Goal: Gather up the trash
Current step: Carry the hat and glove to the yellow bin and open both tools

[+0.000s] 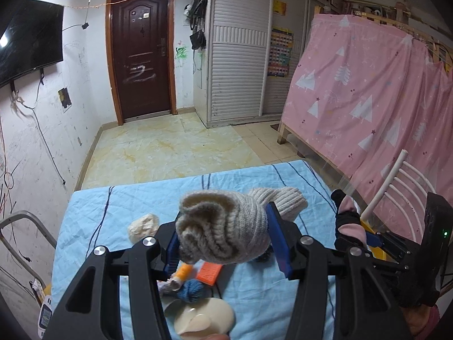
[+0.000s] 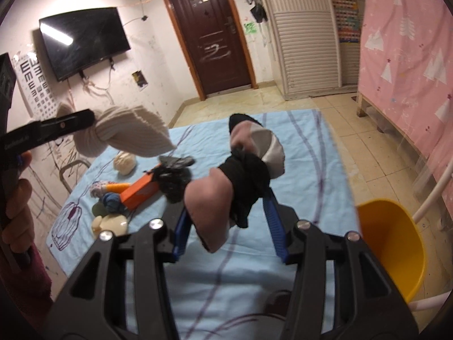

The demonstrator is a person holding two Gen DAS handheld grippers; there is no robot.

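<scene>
A: What does the left gripper [image 1: 223,243] have?

B: Its blue pads pinch a rolled cream knit bundle [image 1: 223,232], lifted clear of the light blue cloth [image 1: 119,206].

A: And the right gripper [image 2: 226,212]?

B: Clamped on a balled sock bundle [image 2: 240,178] in black, pink and white, also held in the air over the cloth. A yellow bin [image 2: 393,240] stands just beside it, at the cloth's right edge.

A: What lies under them?

B: On the cloth, nearest the left gripper, is a pale cream disc-like piece [image 1: 203,320]; then a blue yarn ball [image 1: 192,289], an orange block [image 1: 209,273] and an orange-and-white roll [image 1: 181,274], all close together. A dark grey crumpled thing [image 2: 174,178] sits against the orange block, and a cream wad [image 1: 143,226] lies a little farther on.

A: Beyond the cloth?

B: Tiled floor [image 1: 170,147], a pink curtain [image 1: 368,99] on the right, a white slatted wardrobe [image 1: 237,56], and a dark brown door [image 1: 141,51] at the back. A black television [image 2: 82,39] hangs on the left wall.
</scene>
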